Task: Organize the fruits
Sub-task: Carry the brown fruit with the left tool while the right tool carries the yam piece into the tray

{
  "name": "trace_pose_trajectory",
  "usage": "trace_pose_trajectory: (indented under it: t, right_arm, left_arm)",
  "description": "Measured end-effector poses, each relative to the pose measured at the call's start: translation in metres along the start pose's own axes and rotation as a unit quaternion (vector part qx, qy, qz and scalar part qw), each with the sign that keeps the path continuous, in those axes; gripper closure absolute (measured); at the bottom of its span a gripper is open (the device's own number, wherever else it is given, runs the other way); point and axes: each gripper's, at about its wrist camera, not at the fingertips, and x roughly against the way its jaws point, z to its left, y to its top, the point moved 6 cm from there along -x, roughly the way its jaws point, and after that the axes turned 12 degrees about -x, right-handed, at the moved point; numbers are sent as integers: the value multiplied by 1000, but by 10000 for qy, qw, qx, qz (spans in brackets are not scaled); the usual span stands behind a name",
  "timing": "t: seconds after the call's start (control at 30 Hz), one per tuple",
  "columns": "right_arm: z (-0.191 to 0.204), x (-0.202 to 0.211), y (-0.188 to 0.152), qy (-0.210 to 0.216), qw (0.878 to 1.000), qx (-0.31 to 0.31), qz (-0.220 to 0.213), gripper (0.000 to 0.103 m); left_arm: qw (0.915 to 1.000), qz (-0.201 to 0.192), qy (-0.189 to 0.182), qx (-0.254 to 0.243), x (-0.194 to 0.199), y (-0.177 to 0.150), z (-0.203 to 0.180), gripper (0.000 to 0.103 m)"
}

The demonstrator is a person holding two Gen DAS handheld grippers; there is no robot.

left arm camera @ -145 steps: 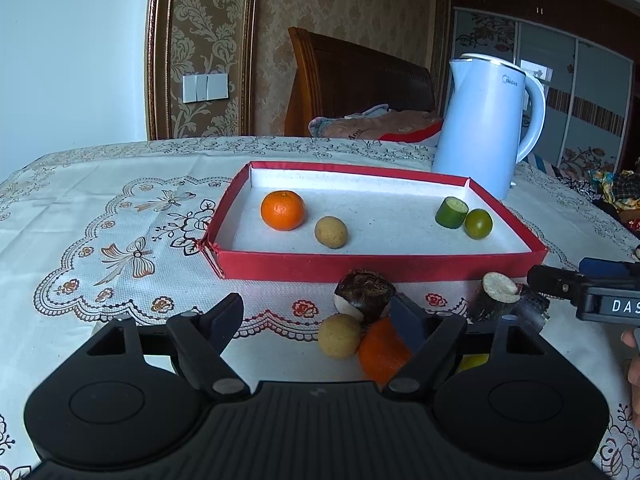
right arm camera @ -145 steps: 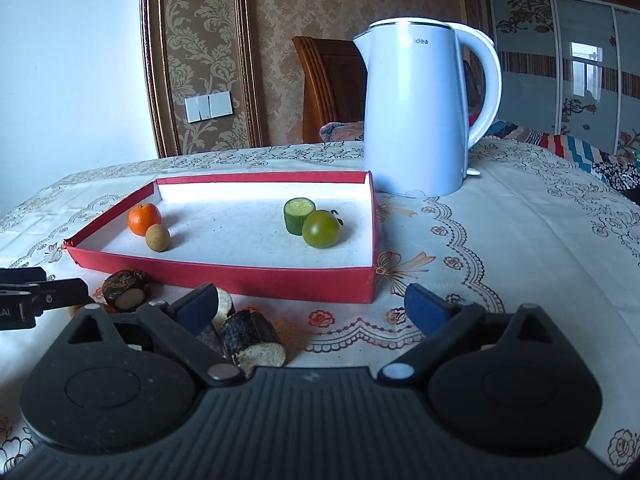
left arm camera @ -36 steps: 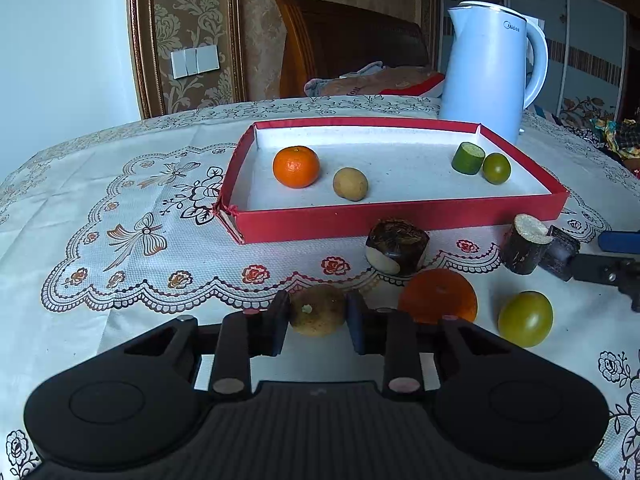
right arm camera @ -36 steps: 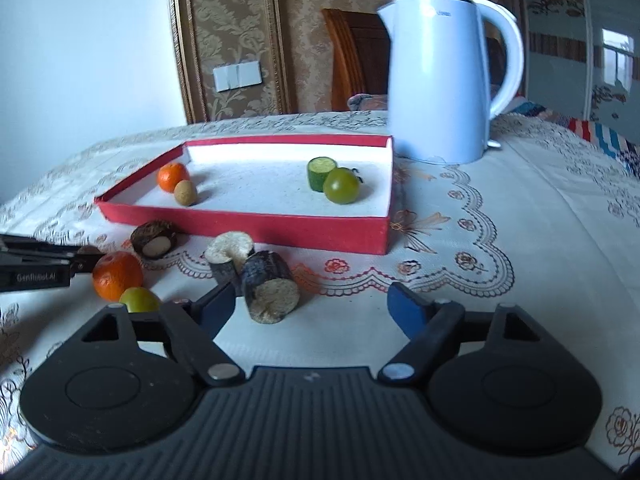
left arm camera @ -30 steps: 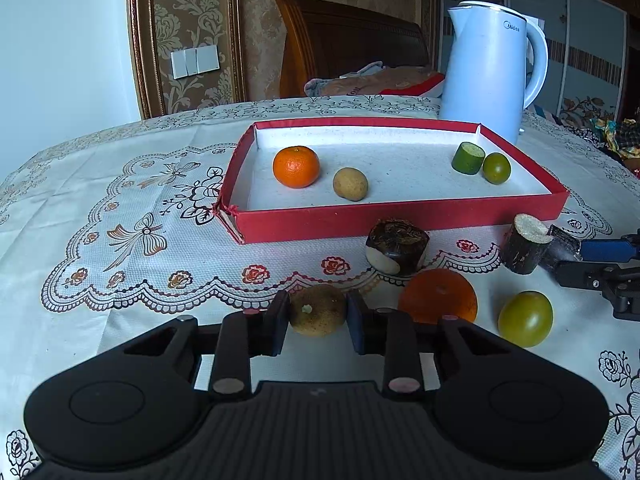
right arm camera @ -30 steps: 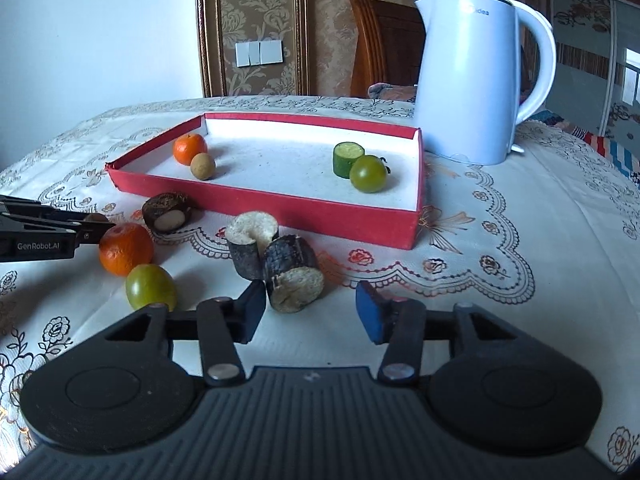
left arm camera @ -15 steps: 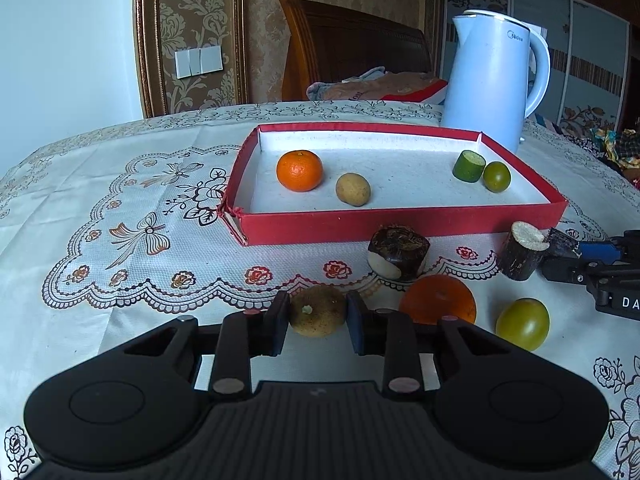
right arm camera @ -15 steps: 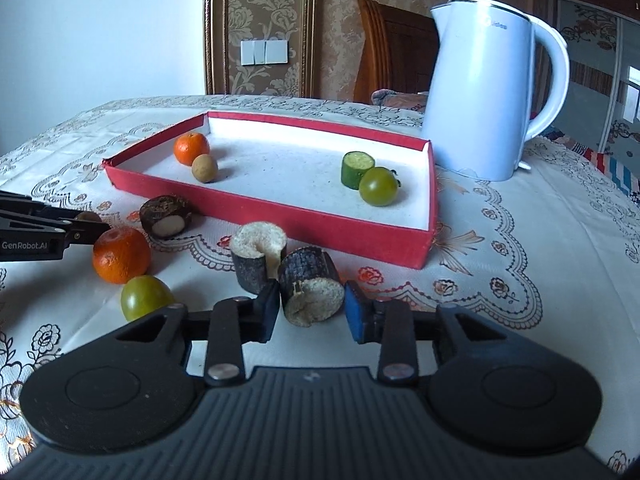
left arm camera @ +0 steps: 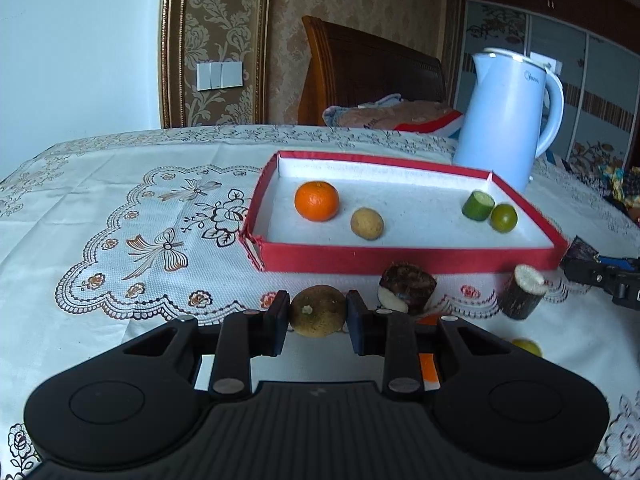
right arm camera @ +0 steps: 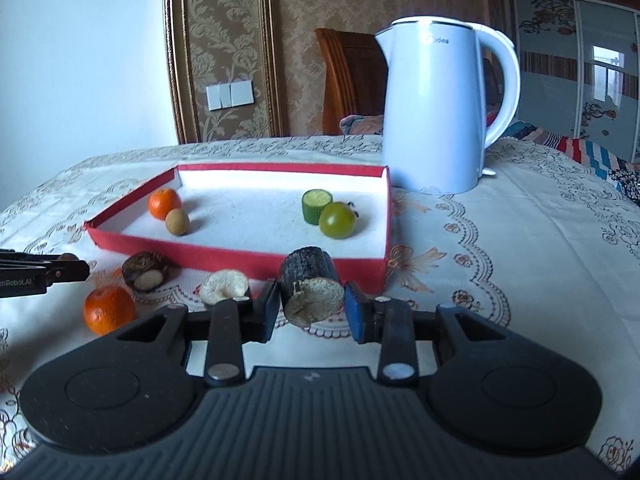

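My left gripper (left arm camera: 318,318) is shut on a small brown round fruit (left arm camera: 318,311), lifted off the tablecloth in front of the red tray (left arm camera: 400,259). My right gripper (right arm camera: 310,308) is shut on a dark cut stalk piece (right arm camera: 310,288), raised near the tray's front wall (right arm camera: 240,258). Inside the tray lie an orange (left arm camera: 317,201), a tan round fruit (left arm camera: 367,223), a green cut piece (left arm camera: 477,205) and a green round fruit (left arm camera: 503,218). On the cloth remain a dark halved piece (left arm camera: 408,288), another cut stalk (left arm camera: 522,292), an orange (right arm camera: 109,309) and a yellow-green fruit (left arm camera: 527,347).
A pale blue electric kettle (right arm camera: 436,108) stands behind the tray's right far corner. A wooden chair (left arm camera: 360,76) with bundled cloth sits beyond the table. The embroidered tablecloth (left arm camera: 140,216) spreads to the left of the tray.
The right jaws closed onto the dark stalk piece and lifted it slightly. The left gripper rose with the brown fruit, and the loose orange now shows mostly hidden behind its fingers.
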Motion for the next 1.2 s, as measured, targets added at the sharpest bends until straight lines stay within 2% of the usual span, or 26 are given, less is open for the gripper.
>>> trace_pose_trajectory:
  t: [0.1, 0.3, 0.63, 0.97, 1.2]
  right_arm:
    - [2, -2, 11, -14, 10000, 4, -68, 70]
    - [12, -19, 30, -150, 9995, 204, -177, 70]
    - [19, -66, 34, -239, 9994, 124, 206, 70]
    - [25, -99, 26, -244, 9970, 114, 730, 70]
    - [28, -114, 30, -351, 9967, 137, 716, 70]
  left_arm:
    - [9999, -76, 50, 134, 2, 9, 3, 74]
    - [9999, -105, 95, 78, -9, 34, -4, 74]
    - [9996, 109, 262, -43, -52, 55, -15, 74]
    - [9980, 541, 317, -38, -83, 48, -10, 73]
    - [9963, 700, 466, -151, -101, 48, -10, 74]
